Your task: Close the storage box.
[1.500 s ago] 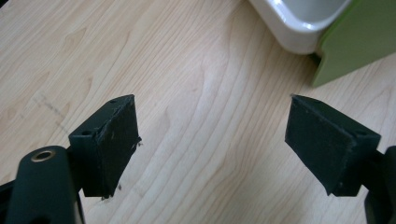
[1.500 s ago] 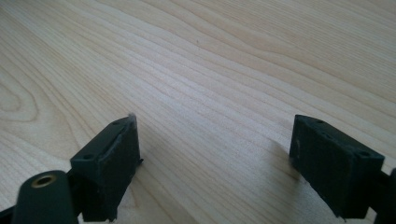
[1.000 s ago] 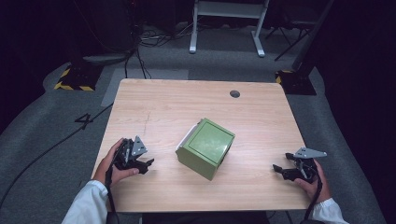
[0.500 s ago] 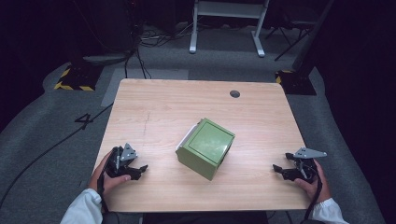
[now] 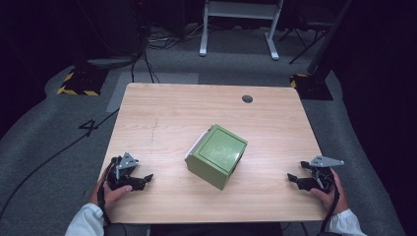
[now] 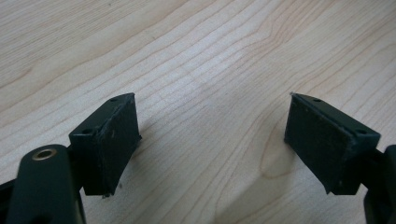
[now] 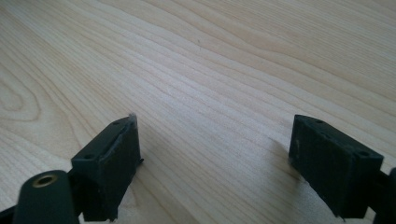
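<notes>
From above, the green box (image 5: 217,155) sits mid-table (image 5: 172,113), bare wood all round; left gripper (image 5: 142,179) and right gripper (image 5: 293,178) rest near the front corners. Each gripper view: jaws spread wide, empty, over wood.

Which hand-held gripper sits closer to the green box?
The left hand-held gripper: less bare table separates it from the green box than separates the right hand-held gripper, near the table's edge.

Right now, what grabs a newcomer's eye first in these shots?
The green box, set askew in the middle of the wooden table, with a pale edge along its left side. Then the two hand-held grippers near the front edge: the left gripper and the right gripper, both with jaws spread over bare wood.
</notes>
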Action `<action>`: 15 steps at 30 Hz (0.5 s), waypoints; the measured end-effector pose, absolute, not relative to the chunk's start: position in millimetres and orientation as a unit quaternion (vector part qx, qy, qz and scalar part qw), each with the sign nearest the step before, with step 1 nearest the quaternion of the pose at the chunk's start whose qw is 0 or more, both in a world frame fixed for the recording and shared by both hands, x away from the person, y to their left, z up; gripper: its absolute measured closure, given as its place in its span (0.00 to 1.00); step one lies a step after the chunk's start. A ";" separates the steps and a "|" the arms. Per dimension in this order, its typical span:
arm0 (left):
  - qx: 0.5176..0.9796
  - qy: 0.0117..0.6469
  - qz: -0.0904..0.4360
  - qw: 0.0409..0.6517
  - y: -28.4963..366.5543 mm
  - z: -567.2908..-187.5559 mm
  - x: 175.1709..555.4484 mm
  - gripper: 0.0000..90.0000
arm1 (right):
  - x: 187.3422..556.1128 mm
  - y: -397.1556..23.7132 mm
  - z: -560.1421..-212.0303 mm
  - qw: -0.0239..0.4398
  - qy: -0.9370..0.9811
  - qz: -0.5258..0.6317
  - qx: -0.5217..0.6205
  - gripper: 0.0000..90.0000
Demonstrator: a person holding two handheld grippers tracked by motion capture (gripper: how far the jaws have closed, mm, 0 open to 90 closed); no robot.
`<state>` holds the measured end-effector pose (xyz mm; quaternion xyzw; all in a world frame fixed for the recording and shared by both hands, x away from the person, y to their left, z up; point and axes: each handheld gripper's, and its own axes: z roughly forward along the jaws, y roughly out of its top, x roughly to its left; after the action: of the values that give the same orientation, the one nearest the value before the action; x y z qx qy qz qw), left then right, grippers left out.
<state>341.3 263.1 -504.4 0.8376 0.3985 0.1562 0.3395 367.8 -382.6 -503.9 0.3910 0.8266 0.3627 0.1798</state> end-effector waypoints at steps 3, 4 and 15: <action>0.837 0.399 0.158 0.340 263.2 -504.5 341.0 0.20 | 367.3 -382.3 -503.8 0.182 0.827 0.362 0.389 0.18; 0.837 0.399 0.158 0.340 263.2 -504.5 341.0 0.20 | 367.4 -382.3 -503.8 0.181 0.828 0.362 0.389 0.18; 0.833 0.406 0.160 0.339 264.3 -504.7 338.5 0.20 | 367.2 -382.0 -503.9 0.182 0.827 0.362 0.388 0.18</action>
<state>338.5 264.3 -504.7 0.8334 0.4061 0.1599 0.3390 367.2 -382.0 -503.9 0.3885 0.8275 0.3621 0.1823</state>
